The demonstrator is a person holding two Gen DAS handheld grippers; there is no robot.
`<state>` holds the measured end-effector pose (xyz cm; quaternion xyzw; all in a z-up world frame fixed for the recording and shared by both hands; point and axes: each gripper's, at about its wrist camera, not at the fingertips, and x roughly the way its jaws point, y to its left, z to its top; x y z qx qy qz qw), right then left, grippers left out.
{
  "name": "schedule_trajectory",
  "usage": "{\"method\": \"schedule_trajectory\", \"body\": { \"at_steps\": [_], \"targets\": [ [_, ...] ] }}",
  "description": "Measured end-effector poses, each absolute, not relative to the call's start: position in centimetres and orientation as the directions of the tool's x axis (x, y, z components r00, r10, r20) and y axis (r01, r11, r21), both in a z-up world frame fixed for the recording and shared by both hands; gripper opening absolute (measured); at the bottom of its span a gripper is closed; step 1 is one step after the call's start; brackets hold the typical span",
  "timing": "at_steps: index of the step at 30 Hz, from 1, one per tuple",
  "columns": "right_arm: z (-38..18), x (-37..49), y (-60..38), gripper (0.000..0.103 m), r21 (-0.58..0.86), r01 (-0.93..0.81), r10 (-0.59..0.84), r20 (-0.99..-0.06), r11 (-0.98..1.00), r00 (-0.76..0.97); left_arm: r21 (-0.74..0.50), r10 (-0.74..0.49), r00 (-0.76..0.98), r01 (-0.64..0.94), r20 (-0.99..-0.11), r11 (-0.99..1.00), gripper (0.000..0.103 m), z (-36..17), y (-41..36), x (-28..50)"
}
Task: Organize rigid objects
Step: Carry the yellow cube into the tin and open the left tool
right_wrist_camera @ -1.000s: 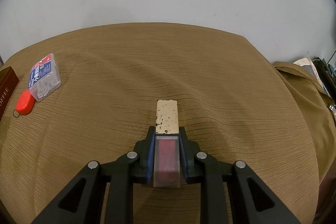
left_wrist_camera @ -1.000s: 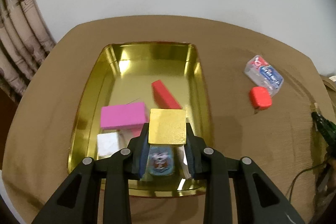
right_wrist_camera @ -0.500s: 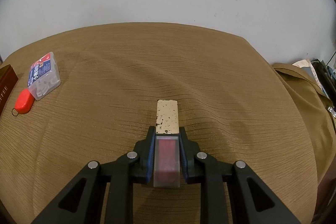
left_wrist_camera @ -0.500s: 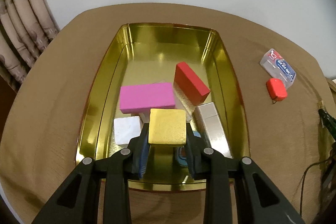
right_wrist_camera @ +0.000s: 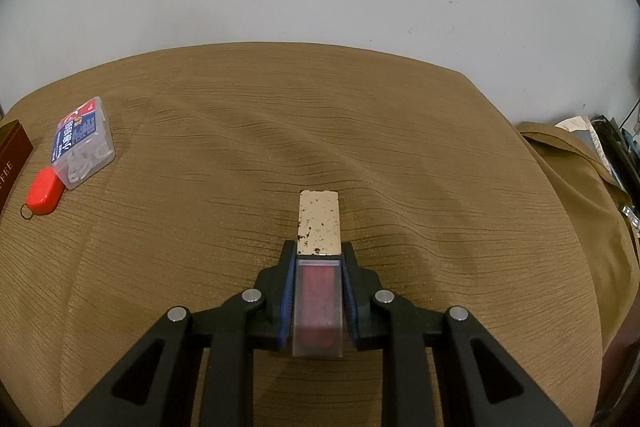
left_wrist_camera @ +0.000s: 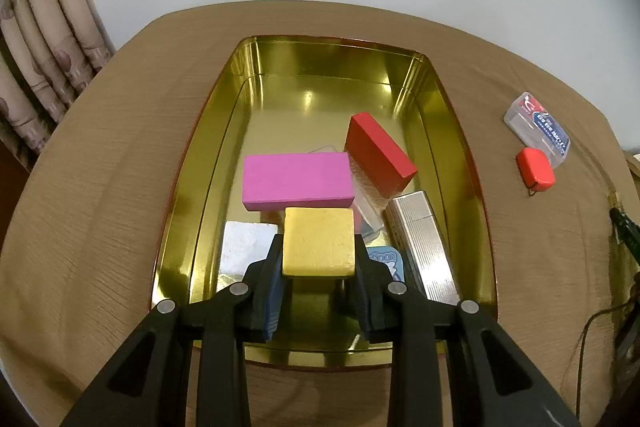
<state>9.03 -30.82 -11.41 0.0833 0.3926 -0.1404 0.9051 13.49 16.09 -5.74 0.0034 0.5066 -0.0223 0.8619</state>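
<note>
My left gripper (left_wrist_camera: 319,259) is shut on a gold block (left_wrist_camera: 319,241) and holds it above the near end of a gold tray (left_wrist_camera: 192,163). In the tray lie a pink block (left_wrist_camera: 298,179), a red block (left_wrist_camera: 378,155), a silver ribbed case (left_wrist_camera: 424,247), a white block (left_wrist_camera: 246,247) and a blue item (left_wrist_camera: 386,261). My right gripper (right_wrist_camera: 319,259) is shut on a lipstick (right_wrist_camera: 319,227) with a worn cream cap and a clear base, just above the brown tablecloth.
A clear plastic box (left_wrist_camera: 536,129) and a red keyfob (left_wrist_camera: 535,169) lie right of the tray; both show in the right wrist view, box (right_wrist_camera: 82,145) and keyfob (right_wrist_camera: 45,191). A dark brown box (right_wrist_camera: 10,157) sits at the left edge. Curtains (left_wrist_camera: 36,59) hang far left.
My left gripper has moved with the gold block to the left and further over the tray, which now sits centred in view. The right gripper and lipstick have hardly moved.
</note>
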Motion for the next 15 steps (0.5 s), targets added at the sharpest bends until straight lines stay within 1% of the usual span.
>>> {"method": "schedule_trajectory", "body": {
  "at_steps": [4,9,12,14,15],
  "targets": [
    [-11.4,9.0,-30.8,0.021,0.037,0.322,-0.193,-0.734,0.946,0.651,-0.033,-0.048,0.48,0.038,-0.876,0.999,0.027,-5.5,16.4,13.6],
    [-11.4,9.1,-30.7,0.021,0.034,0.319,-0.193,-0.734,0.947,0.651,-0.025,-0.042,0.475,0.042,-0.879,0.999,0.03,-5.3,16.4,13.7],
    [-11.3,9.1,-30.7,0.021,0.031,0.318,-0.194,-0.734,0.948,0.651,-0.026,-0.044,0.48,0.045,-0.876,0.999,0.034,-5.0,16.4,13.5],
    [-11.3,9.1,-30.7,0.021,0.032,0.318,-0.194,-0.734,0.948,0.651,-0.038,-0.056,0.483,0.046,-0.874,0.998,0.04,-4.7,16.5,13.5],
    [-11.3,9.1,-30.7,0.022,0.033,0.317,-0.192,-0.734,0.948,0.651,-0.051,-0.068,0.484,0.048,-0.872,0.998,0.041,-4.5,16.5,13.4]
  ]
}}
